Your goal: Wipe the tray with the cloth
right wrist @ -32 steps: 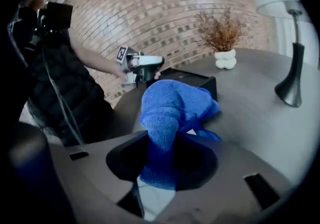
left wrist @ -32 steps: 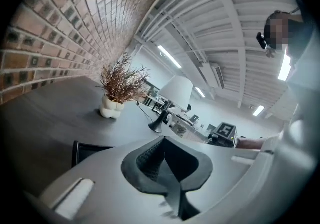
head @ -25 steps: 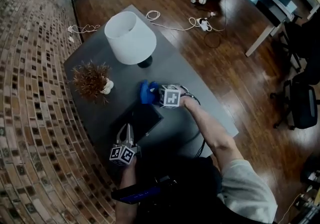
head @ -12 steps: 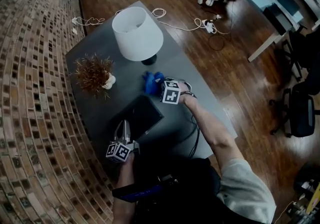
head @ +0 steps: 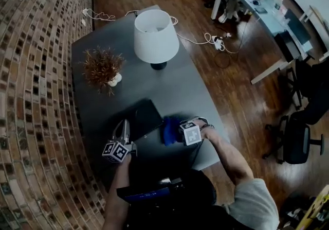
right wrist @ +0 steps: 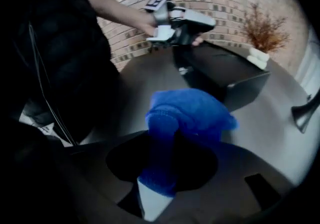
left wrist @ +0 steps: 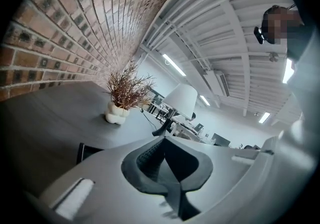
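Table (head: pixel 180 85): dark grey top against a brick wall, with a lamp (head: pixel 156 34) and a dried plant (head: pixel 103 65) at the far end, well apart from the work.
Tray (head: pixel 146 116): dark and shallow, lying on the near part of the table between the two grippers. No dirt or wet streak can be made out on it.
Cloth (right wrist: pixel 192 110): blue, bunched into a wad that stands out past the jaw tips. In the head view it sits just beside the tray's right edge; whether it touches the rim cannot be told.
Right gripper (right wrist: pixel 161 143): jaws pinched tight on the cloth's near fold. Probably gripped low like this so that the loose wad, not the jaws, meets the tray.
Left gripper (left wrist: pixel 164 140): jaws closed together with nothing between them. The tips are at the tray's left edge, probably placed to keep the tray from sliding under a stroke; contact not confirmed.
Stage: a cloth held at the rim fits either a pass about to run across the tray or one that has just run off it. These views do not settle which.
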The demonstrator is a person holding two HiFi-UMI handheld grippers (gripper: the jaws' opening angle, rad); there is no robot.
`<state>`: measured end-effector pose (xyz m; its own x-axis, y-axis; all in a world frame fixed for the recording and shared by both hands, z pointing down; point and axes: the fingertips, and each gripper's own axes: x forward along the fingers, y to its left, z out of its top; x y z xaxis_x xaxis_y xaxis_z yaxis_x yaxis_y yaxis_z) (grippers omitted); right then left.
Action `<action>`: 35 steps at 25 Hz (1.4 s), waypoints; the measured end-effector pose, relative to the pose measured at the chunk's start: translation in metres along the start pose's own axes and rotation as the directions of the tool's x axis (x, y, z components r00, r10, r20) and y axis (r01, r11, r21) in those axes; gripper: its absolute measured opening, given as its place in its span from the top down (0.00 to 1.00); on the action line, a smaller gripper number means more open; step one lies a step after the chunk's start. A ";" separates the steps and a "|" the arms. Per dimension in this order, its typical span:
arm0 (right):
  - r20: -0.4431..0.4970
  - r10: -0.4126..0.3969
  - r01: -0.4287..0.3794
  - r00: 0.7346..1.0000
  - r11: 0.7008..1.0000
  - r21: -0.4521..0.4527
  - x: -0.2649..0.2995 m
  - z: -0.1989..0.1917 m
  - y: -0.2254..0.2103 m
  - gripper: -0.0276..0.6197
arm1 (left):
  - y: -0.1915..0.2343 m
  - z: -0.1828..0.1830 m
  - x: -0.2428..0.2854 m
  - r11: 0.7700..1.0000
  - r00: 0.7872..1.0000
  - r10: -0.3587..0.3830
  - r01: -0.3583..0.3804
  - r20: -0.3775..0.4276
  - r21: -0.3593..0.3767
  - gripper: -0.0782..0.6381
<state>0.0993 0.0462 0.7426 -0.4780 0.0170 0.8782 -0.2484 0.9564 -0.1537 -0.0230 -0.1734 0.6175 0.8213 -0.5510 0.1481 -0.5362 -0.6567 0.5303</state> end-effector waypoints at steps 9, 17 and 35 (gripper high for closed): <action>-0.071 -0.463 0.433 0.883 0.749 0.502 -0.097 -0.106 -0.039 0.70 | -0.030 -0.001 -0.038 0.977 0.991 -0.079 0.098 0.104 -0.190 0.89; 0.219 -0.475 0.267 0.852 0.755 0.599 -0.158 -0.037 -0.058 0.34 | -0.022 -0.061 -0.092 0.905 1.000 -0.031 0.029 0.003 -0.424 0.71; 0.226 0.082 -0.187 0.971 0.849 0.494 -0.009 0.079 -0.100 0.57 | 0.053 -0.022 -0.046 0.926 0.987 0.116 -0.146 -0.107 -0.348 0.60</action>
<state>0.0619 -0.0728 0.7137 -0.6745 0.0291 0.7377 -0.5380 0.6650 -0.5181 -0.0850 -0.1718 0.6572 0.7699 -0.5647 0.2973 -0.5489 -0.3483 0.7599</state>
